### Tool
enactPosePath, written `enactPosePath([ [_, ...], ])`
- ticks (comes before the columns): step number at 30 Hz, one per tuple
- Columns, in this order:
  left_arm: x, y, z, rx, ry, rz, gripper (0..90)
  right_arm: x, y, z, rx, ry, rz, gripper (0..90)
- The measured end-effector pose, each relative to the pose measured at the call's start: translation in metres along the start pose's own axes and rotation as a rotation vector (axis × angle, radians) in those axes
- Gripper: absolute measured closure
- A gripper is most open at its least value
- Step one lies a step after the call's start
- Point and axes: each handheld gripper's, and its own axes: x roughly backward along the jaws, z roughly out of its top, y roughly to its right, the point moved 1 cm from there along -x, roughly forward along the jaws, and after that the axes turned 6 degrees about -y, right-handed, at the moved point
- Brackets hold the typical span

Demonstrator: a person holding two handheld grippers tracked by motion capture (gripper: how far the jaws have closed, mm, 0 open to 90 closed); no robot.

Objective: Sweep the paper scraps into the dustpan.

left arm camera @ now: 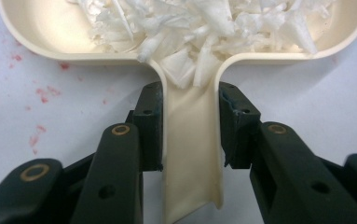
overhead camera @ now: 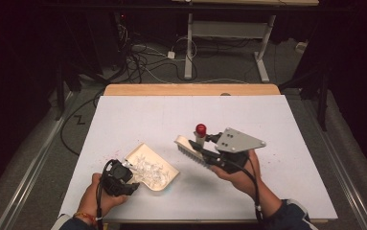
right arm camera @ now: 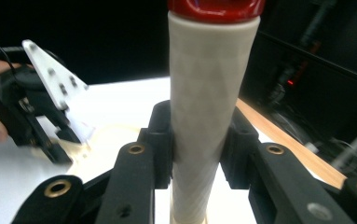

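Nearest the person, at the lower left of the high view, the left gripper (overhead camera: pixel 119 178) has its jaws closed on the handle of the cream dustpan (overhead camera: pixel 148 166); the left gripper view confirms this, with both pads (left arm camera: pixel 149 122) pressed against the sides of the dustpan's handle (left arm camera: pixel 192 140) and no gap visible. The pan rests flat on the white bench (overhead camera: pixel 123 120), its mouth pointing toward the middle of the frame, and it holds a heap of white shreds (overhead camera: pixel 150 171) that spills back toward the handle in the left gripper view. To the right and slightly farther off, the right gripper (overhead camera: pixel 205 151) has its jaws clamped around the pale handle of a small brush (overhead camera: pixel 193 148), whose red cap (overhead camera: pixel 200 129) stands up above it; the right gripper view shows that handle (right arm camera: pixel 209 107) held firmly between the jaws. The brush's bristle edge appears raised above the bench, just beside the pan's open mouth but apart from it. Faint reddish specks mark the bench surface (left arm camera: pixel 41 93) near the pan. Judgement: the sweeping step looks largely complete, most debris being already in the pan. The next move likely calls for either a further low pass of the brush toward the pan's lip, or a level lift of the pan, kept steady so that the loose heap does not slide out.
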Motion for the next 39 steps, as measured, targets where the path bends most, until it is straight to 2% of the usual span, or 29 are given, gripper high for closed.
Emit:
enactPosePath([
  [4,-0.002,-0.003,0.006,0.021,0.011,-0.005,63.0,0.024,0.018,-0.015,-0.040,-0.019,-0.041,69.7],
  [8,-0.005,-0.006,0.014,0.056,0.028,-0.004,63.0,0.049,0.034,-0.031,-0.084,-0.029,-0.062,69.7],
  [12,-0.008,-0.010,0.021,0.096,0.047,0.006,63.0,0.072,0.047,-0.047,-0.146,-0.034,-0.036,69.7],
  [17,-0.011,-0.015,0.031,0.141,0.064,0.027,63.0,0.093,0.054,-0.064,-0.193,-0.056,-0.003,69.7],
  [20,-0.013,-0.019,0.036,0.174,0.080,0.035,63.1,0.101,0.056,-0.070,-0.213,-0.066,0.042,69.7],
  [24,-0.016,-0.026,0.043,0.225,0.106,0.075,63.1,0.105,0.058,-0.075,-0.225,-0.087,0.094,69.6],
  [28,-0.018,-0.032,0.047,0.270,0.130,0.074,63.0,0.102,0.061,-0.080,-0.222,-0.144,0.113,69.7],
  [31,-0.020,-0.032,0.050,0.291,0.145,0.075,61.5,0.100,0.061,-0.084,-0.217,-0.178,0.089,69.6],
  [36,-0.023,-0.024,0.053,0.296,0.144,0.080,47.1,0.101,0.065,-0.090,-0.233,-0.188,0.062,69.5],
  [38,-0.022,-0.020,0.051,0.289,0.148,0.058,44.6,0.101,0.066,-0.091,-0.228,-0.195,0.056,69.2],
  [39,-0.021,-0.018,0.049,0.288,0.159,0.034,44.4,0.101,0.067,-0.090,-0.224,-0.202,0.046,68.8],
])
